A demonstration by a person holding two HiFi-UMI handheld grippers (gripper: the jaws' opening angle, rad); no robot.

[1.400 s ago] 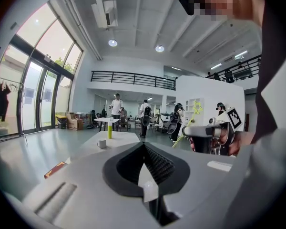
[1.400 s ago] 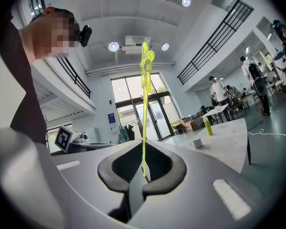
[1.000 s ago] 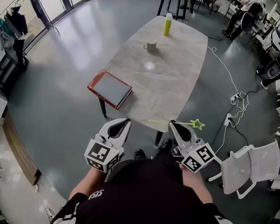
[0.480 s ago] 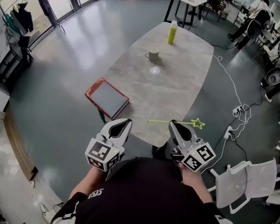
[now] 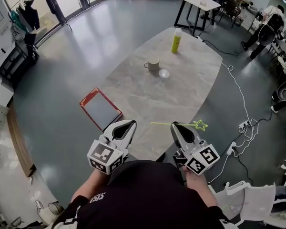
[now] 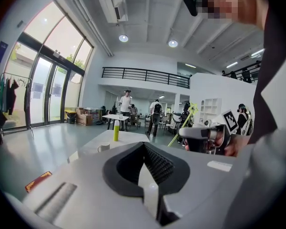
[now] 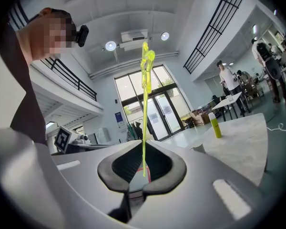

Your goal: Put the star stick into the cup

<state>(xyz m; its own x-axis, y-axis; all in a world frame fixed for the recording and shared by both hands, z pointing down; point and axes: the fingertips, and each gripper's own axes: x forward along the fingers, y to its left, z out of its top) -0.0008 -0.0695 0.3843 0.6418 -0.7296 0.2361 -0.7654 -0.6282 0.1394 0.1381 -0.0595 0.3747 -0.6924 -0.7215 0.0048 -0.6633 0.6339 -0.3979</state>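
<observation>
A thin yellow-green star stick (image 5: 181, 124) lies crosswise in my right gripper (image 5: 177, 128), its star (image 5: 199, 124) pointing right; the jaws are shut on it. In the right gripper view the stick (image 7: 144, 104) rises straight up from between the pads. My left gripper (image 5: 126, 127) is held level beside it, about a hand's width to the left, shut and holding nothing. The white cup (image 5: 153, 64) stands far ahead on the grey marble table (image 5: 148, 104), well beyond both grippers. From the left gripper view I see the cup (image 6: 103, 148) and the right gripper (image 6: 205, 135).
A yellow bottle (image 5: 176, 40) stands behind the cup near the table's far end. A red-framed flat board (image 5: 100, 109) lies lower down, left of the table. Cables and a power strip (image 5: 242, 125) run over the floor on the right, beside white chairs (image 5: 250, 199).
The table and cup have drawn nearer and lower in the head view as I move forward. Both grippers keep the same pose, the stick still held in the right one.
</observation>
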